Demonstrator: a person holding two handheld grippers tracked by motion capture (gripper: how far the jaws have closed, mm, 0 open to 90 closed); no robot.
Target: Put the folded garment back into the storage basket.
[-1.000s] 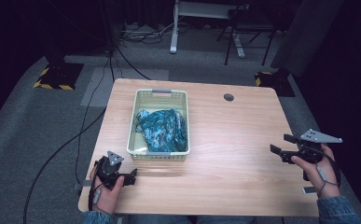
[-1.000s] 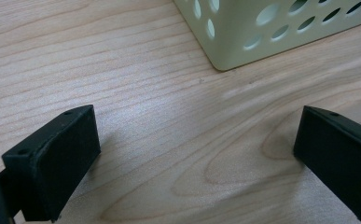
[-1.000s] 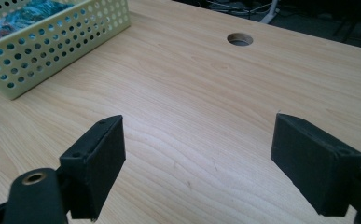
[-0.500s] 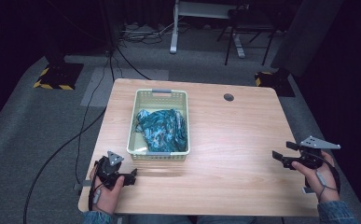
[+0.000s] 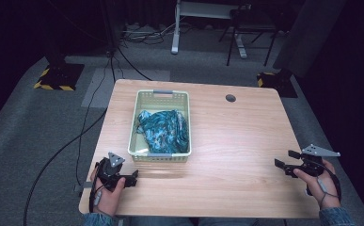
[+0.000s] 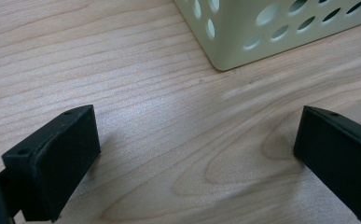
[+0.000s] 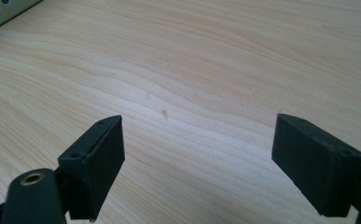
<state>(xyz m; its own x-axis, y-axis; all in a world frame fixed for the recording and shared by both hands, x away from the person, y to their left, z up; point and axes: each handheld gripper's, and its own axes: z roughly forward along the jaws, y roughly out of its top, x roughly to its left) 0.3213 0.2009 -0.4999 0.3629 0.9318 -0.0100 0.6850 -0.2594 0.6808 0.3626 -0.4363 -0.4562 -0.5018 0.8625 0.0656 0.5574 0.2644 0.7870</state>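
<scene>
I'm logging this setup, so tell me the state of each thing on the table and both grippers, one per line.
Basket: upright on the table, cloth inside.
Blue patterned cloth: crumpled in the basket, untouched.
Left gripper: open, nothing between its fingers, beside the basket's near corner.
Right gripper: open, nothing held, over bare wood.
Table: wooden, cable hole near the far edge.

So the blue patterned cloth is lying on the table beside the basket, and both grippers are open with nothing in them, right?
Not quite: the blue patterned cloth lies inside the basket, not beside it, as the high view shows. The rest holds: the left gripper and right gripper are both open and hold nothing.
</scene>
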